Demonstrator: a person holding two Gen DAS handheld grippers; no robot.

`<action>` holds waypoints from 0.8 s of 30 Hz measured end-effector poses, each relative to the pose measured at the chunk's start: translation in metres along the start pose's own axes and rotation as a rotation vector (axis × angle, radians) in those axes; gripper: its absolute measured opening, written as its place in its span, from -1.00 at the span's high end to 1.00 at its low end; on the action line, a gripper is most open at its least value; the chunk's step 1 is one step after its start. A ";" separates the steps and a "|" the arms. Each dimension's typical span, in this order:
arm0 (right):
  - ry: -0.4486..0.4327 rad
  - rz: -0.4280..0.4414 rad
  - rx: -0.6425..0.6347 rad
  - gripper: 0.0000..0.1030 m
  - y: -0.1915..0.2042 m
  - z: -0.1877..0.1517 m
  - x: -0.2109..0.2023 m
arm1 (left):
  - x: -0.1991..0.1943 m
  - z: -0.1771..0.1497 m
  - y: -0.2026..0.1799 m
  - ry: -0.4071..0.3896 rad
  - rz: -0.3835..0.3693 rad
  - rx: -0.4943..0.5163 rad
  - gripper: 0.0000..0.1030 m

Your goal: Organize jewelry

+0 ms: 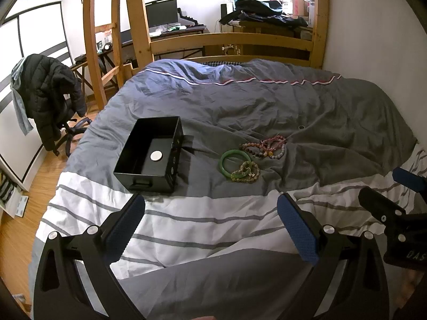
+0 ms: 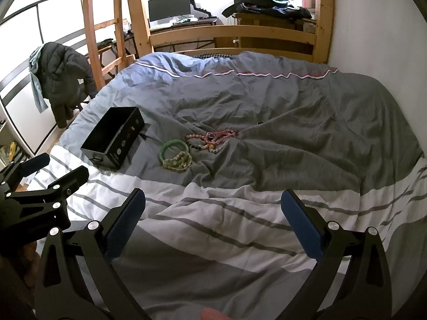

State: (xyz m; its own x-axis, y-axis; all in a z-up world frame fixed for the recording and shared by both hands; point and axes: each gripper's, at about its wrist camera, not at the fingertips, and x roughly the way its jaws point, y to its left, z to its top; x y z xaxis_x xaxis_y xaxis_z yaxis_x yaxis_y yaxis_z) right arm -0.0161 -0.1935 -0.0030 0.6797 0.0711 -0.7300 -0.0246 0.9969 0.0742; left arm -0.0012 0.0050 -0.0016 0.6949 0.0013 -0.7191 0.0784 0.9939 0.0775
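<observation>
An open black box (image 1: 150, 154) (image 2: 113, 137) sits on the bed, with a round white disc (image 1: 156, 156) on its floor. To its right lie a green bangle (image 1: 234, 163) (image 2: 174, 150), a yellow-green beaded bracelet (image 1: 246, 173) (image 2: 178, 162) overlapping it, and a tangle of pink and brown beaded bracelets (image 1: 267, 146) (image 2: 210, 138). A small ring (image 1: 301, 127) (image 2: 260, 122) lies farther back. My left gripper (image 1: 210, 226) is open and empty, above the striped cover, short of the box. My right gripper (image 2: 213, 221) is open and empty, nearer than the jewelry.
The grey and white striped duvet (image 1: 213, 213) is wrinkled. A wooden bunk frame and ladder (image 1: 101, 53) stand behind and left. A chair with a black jacket (image 1: 48, 101) stands on the floor left. A wall (image 1: 373, 40) runs along the right.
</observation>
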 end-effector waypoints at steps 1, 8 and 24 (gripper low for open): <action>0.000 0.000 0.000 -0.95 0.000 0.000 0.000 | 0.000 0.001 0.000 0.002 -0.001 0.000 -0.90; -0.001 0.002 0.000 -0.95 0.000 -0.001 0.000 | 0.000 0.001 -0.001 0.001 -0.001 -0.004 -0.90; 0.003 0.000 -0.004 -0.95 0.003 -0.003 0.000 | -0.001 0.002 -0.003 0.004 -0.004 -0.012 -0.90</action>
State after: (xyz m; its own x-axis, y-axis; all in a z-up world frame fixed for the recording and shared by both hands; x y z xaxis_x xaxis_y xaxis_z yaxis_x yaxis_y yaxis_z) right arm -0.0184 -0.1906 -0.0050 0.6776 0.0716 -0.7320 -0.0275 0.9970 0.0721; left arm -0.0007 0.0022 0.0005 0.6920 -0.0024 -0.7219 0.0729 0.9951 0.0666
